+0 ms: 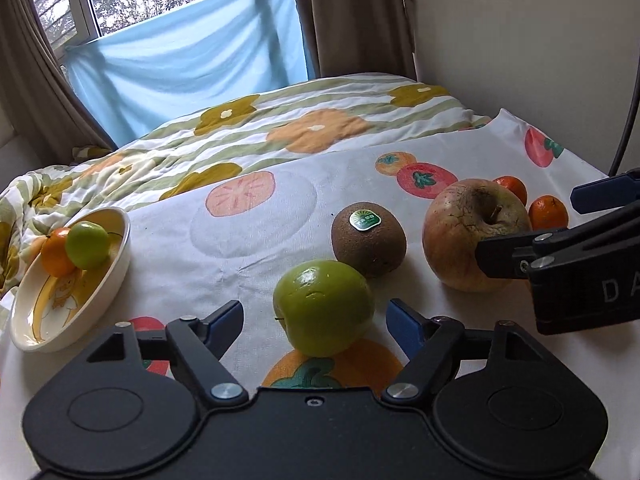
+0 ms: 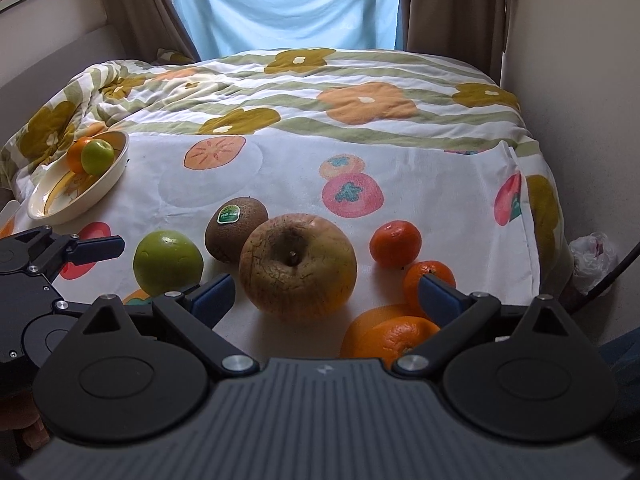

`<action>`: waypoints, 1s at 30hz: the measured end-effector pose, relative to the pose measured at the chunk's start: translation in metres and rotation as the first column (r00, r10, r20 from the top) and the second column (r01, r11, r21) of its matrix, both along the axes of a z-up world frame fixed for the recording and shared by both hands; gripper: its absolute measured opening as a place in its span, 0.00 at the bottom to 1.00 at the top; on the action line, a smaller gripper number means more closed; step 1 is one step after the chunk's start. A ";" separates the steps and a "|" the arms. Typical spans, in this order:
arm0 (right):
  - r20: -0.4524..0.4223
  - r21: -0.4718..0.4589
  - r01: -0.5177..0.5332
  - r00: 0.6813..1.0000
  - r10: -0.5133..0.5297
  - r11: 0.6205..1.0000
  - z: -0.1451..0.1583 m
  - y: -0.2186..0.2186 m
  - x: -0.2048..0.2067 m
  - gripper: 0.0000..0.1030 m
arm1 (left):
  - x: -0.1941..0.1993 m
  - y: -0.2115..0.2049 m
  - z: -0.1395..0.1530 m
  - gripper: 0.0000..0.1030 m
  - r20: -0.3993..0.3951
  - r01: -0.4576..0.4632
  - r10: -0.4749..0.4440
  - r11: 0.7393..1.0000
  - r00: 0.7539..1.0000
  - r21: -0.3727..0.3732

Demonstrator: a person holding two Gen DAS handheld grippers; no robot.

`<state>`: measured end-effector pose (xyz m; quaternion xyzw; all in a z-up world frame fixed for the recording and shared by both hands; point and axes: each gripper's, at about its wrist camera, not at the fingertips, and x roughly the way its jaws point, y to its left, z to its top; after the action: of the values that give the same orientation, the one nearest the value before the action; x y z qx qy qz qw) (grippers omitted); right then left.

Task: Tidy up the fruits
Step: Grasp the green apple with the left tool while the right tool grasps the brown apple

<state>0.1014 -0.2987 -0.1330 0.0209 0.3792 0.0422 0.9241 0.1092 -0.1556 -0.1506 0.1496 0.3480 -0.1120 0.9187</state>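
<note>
Left gripper (image 1: 315, 320) is released; the green apple (image 1: 323, 307) sits between its fingers, untouched, axis roughly upright. Right gripper (image 2: 326, 295) is released; the russet apple (image 2: 298, 263) lies just ahead, between its fingers.

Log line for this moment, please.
left gripper: open around round green fruit, pads clear | right gripper: open before wrinkled brown apple | cream bowl: two fruits
</note>
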 end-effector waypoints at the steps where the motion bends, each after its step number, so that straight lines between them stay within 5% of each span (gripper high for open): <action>1: 0.000 -0.002 -0.001 1.000 0.001 1.000 -0.001 0.000 0.001 1.00 | 0.001 -0.001 -0.001 0.76 0.000 0.004 -0.004 1.000 1.000 -0.001; 5: 0.001 -0.004 -0.009 1.000 0.009 1.000 -0.004 0.001 0.005 1.00 | 0.005 -0.006 -0.008 0.61 -0.015 0.010 -0.010 1.000 1.000 0.016; 21: -0.011 -0.027 -0.064 0.998 0.064 0.998 -0.015 0.012 0.019 1.00 | 0.002 0.002 -0.007 0.60 -0.019 0.005 -0.005 1.000 1.000 0.005; 30: -0.018 -0.019 -0.094 0.995 0.094 0.995 -0.022 0.018 0.025 0.91 | -0.002 0.014 -0.005 0.60 -0.025 -0.024 0.024 1.000 0.999 0.009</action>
<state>0.1268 -0.2807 -0.1546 -0.0060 0.3879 0.0817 0.9181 0.1070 -0.1416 -0.1553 0.1479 0.3617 -0.1013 0.9149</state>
